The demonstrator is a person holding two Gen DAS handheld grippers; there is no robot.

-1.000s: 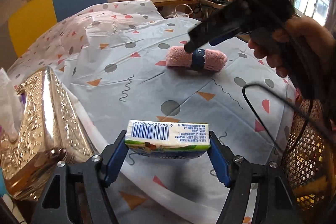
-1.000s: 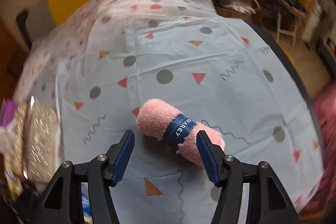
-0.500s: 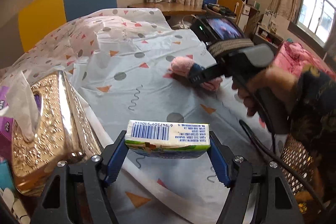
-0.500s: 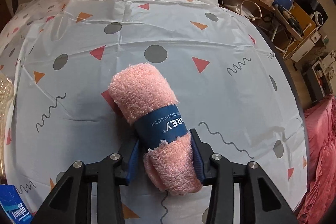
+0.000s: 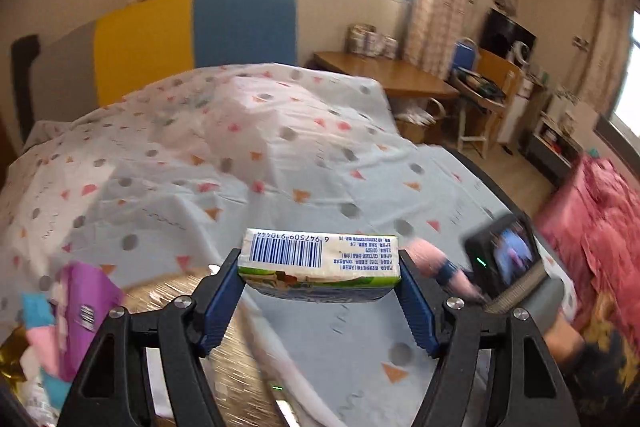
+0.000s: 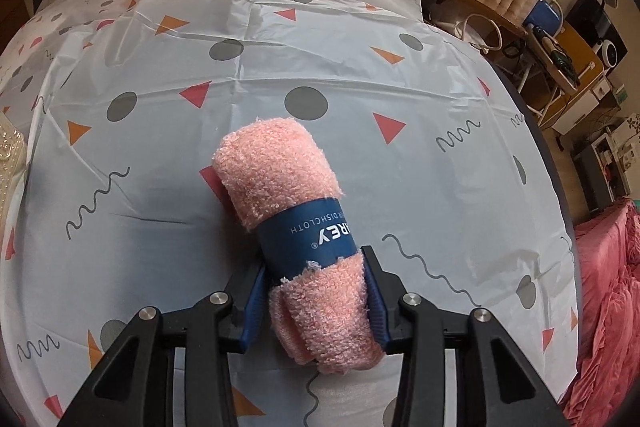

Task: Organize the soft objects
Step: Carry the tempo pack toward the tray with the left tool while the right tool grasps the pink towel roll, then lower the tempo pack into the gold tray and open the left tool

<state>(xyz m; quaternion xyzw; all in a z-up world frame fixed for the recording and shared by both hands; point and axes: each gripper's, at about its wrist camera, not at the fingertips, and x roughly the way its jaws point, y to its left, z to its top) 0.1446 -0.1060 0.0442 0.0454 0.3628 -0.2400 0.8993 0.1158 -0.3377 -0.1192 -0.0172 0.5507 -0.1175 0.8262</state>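
Two tools busy — left tool [image 5: 320, 291] pinching tissue pack [image 5: 320, 267], right tool [image 6: 316, 303] clamped on pink dishcloth roll [image 6: 296, 223] — patterned tablecloth [image 6: 400, 75] beneath

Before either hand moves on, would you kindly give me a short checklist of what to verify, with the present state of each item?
1. Right gripper closed on the pink rolled dishcloth: ok, both fingers press its near end.
2. Grip centred on the roll: not ok, it sits behind the blue paper band; most of the roll sticks out forward.
3. Dishcloth lifted off the patterned tablecloth: cannot tell.
4. Left gripper holding the tissue pack: ok, clamped at both ends, level, barcode up.
5. Drop-off spot for the dishcloth: cannot tell, none clearly visible.
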